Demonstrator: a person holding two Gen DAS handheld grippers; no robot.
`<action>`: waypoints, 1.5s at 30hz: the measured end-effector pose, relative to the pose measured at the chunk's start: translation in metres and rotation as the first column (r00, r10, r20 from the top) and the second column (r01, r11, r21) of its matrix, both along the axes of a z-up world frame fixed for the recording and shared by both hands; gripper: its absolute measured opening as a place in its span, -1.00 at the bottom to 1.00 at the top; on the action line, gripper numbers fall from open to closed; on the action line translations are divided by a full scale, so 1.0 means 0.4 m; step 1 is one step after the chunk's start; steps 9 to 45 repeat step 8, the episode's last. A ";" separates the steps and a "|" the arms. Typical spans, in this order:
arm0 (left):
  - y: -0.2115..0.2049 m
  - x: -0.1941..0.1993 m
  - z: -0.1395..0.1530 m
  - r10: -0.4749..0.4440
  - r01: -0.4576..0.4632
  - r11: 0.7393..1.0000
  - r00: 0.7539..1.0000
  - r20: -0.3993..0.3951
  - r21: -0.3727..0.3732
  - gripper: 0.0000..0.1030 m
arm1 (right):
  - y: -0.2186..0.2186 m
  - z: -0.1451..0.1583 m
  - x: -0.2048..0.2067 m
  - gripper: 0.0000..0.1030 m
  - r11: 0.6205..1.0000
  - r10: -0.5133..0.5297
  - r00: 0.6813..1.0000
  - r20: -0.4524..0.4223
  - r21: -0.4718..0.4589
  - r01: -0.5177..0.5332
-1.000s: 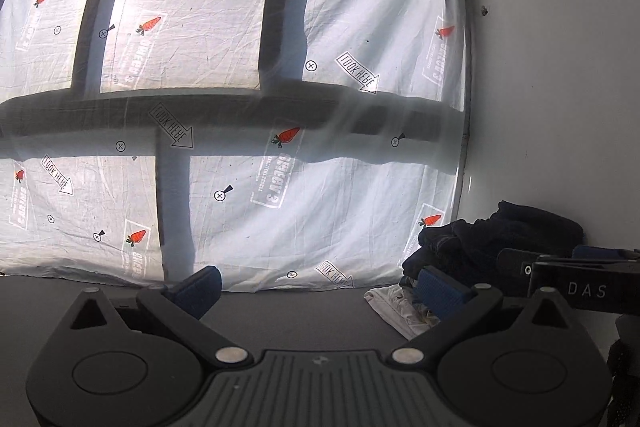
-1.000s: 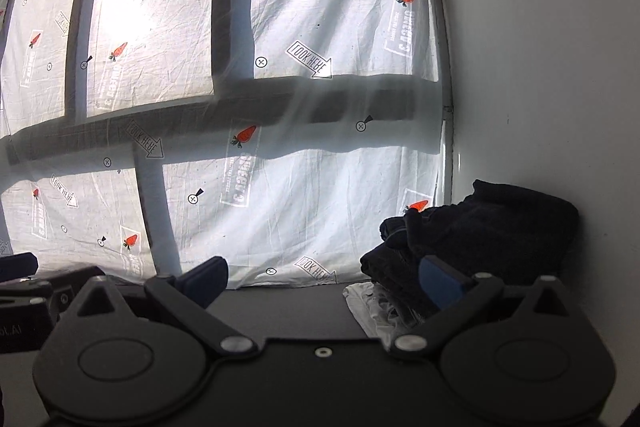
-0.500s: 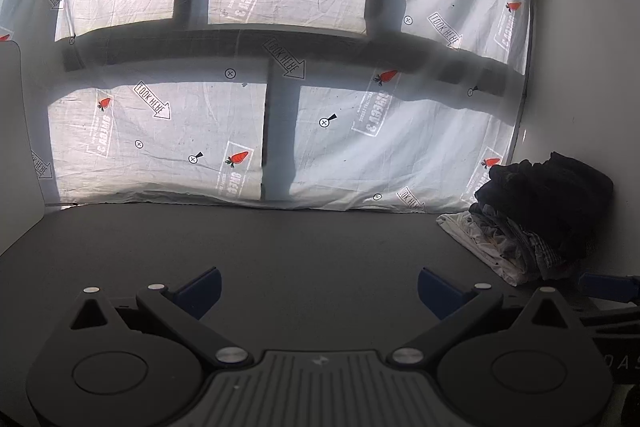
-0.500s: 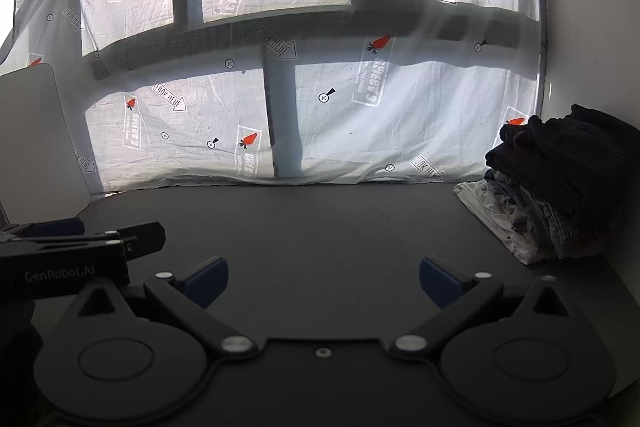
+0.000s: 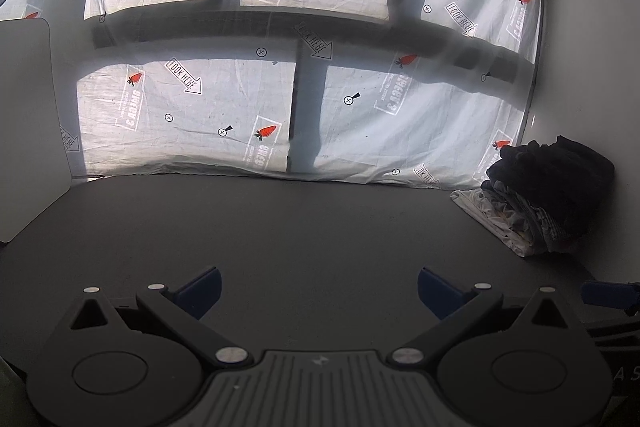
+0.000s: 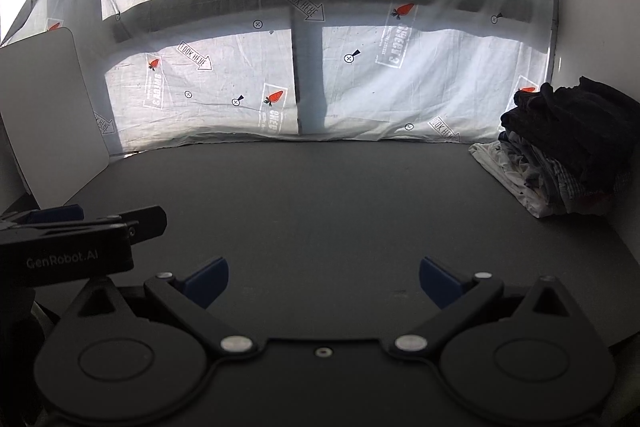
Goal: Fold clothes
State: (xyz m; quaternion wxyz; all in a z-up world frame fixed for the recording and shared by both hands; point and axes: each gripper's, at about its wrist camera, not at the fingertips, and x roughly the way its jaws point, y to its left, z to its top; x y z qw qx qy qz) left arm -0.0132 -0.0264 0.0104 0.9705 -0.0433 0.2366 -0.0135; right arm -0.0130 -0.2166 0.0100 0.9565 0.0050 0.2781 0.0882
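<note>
Both views have tilted down since a second ago — more dark grey bench (image 5: 320,227) shows, and the clothes pile now sits further off. Left claw (image 5: 318,287) and right claw (image 6: 324,281) both spread wide, blue pads bare, nothing held. Backdrop: white carrot-print sheet (image 5: 200,99) over a backlit window, white board (image 6: 52,115) leaning far left. Stack of folded clothes (image 6: 560,155) at the far right by the wall — dark garments on top, white and checked ones beneath.

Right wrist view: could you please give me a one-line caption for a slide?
Open right gripper over a dark table, clothes pile at far right, left gripper beside it.
</note>
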 end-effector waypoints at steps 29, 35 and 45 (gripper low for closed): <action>-0.010 -0.018 0.001 -0.019 0.019 1.000 1.000 0.003 -0.001 1.00 | -0.009 0.001 -0.026 1.00 1.000 -0.018 1.000 0.005 -0.004 0.018; -0.010 -0.018 0.001 -0.019 0.019 1.000 1.000 0.003 -0.001 1.00 | -0.009 0.001 -0.026 1.00 1.000 -0.018 1.000 0.005 -0.004 0.018; -0.010 -0.018 0.001 -0.019 0.019 1.000 1.000 0.003 -0.001 1.00 | -0.009 0.001 -0.026 1.00 1.000 -0.018 1.000 0.005 -0.004 0.018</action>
